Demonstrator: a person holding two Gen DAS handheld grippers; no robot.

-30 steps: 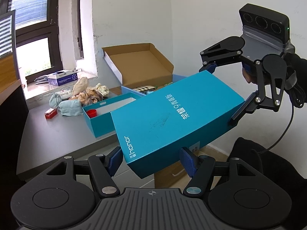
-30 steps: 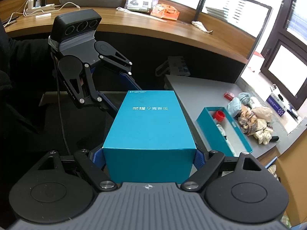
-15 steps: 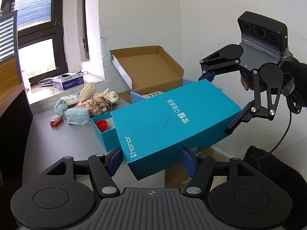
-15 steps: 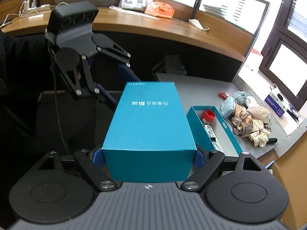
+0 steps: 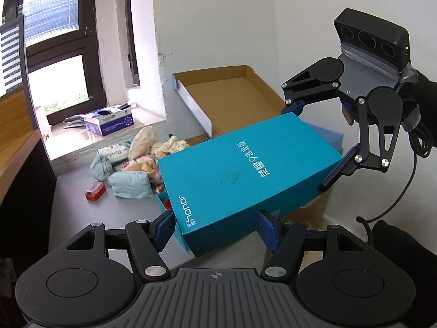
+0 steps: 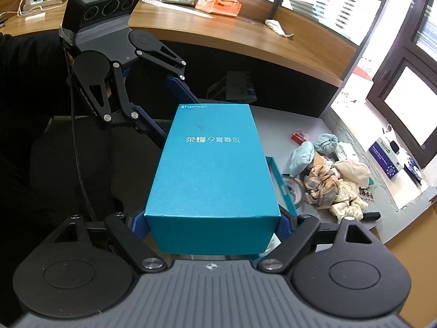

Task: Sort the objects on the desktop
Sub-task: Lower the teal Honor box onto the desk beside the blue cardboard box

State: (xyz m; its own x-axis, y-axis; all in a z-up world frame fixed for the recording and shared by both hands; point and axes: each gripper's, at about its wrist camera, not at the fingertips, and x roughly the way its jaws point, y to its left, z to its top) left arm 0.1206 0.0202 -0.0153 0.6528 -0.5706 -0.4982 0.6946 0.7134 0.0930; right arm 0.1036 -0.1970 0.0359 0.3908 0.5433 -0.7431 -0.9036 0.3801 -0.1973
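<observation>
While clamped endwise between both tongs, right tongs (image 6: 213, 227) on the near end, left tongs (image 5: 215, 227) on the far: teal lid (image 6: 210, 169), long axis spanning them, above the bench (image 5: 109, 213), over its tray (image 6: 284, 188).

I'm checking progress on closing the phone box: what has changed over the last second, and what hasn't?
The teal lid, gripped at opposite ends by the left gripper and right gripper, has travelled over the grey desk and now hangs above the open teal tray, hiding most of it. Nothing was taken or released. The cloth pile, red packet and cardboard box lie as before.
</observation>
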